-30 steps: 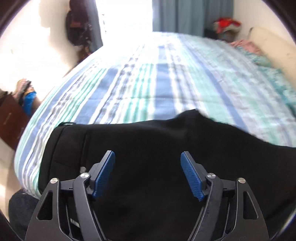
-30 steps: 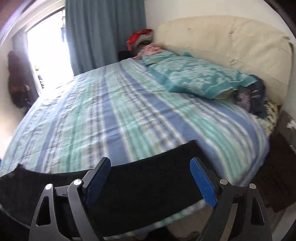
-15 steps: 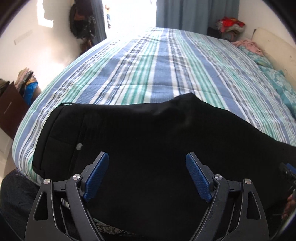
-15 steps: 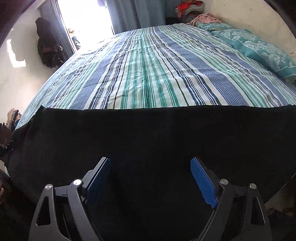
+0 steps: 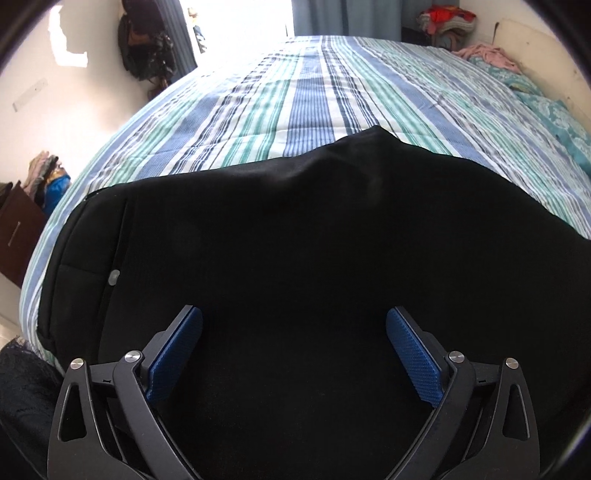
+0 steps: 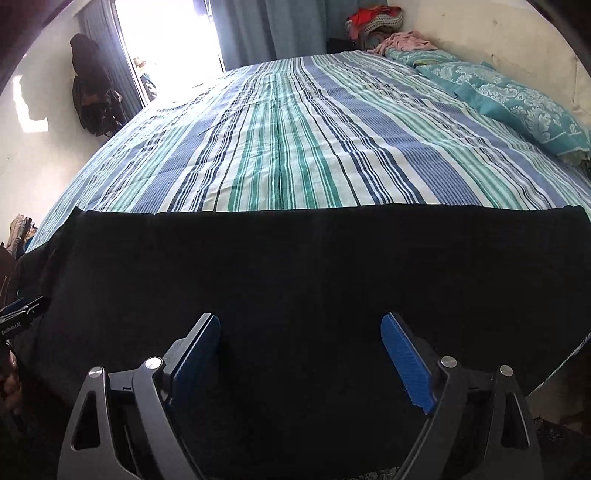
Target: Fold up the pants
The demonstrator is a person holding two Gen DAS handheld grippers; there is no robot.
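Observation:
Black pants (image 5: 295, 236) lie flat along the near edge of a striped bed. In the left wrist view the waistband end with a small button (image 5: 114, 276) is at the left. In the right wrist view the pants (image 6: 295, 266) show as a wide black band with a straight far edge. My left gripper (image 5: 294, 347) is open and empty just above the fabric. My right gripper (image 6: 301, 350) is open and empty above the leg part. The left gripper's tip shows at the left edge of the right wrist view (image 6: 18, 314).
The bed (image 6: 295, 129) has a blue, green and white striped sheet. Teal pillows (image 6: 517, 99) lie at the right by a cream headboard. A clothes pile (image 5: 443, 18) sits in the far corner. A dark cabinet (image 5: 18, 229) stands at the left.
Both grippers have tilted down and closed in on the pants, which fill more of each view. The right gripper swung left from the pillow side. Both stay open.

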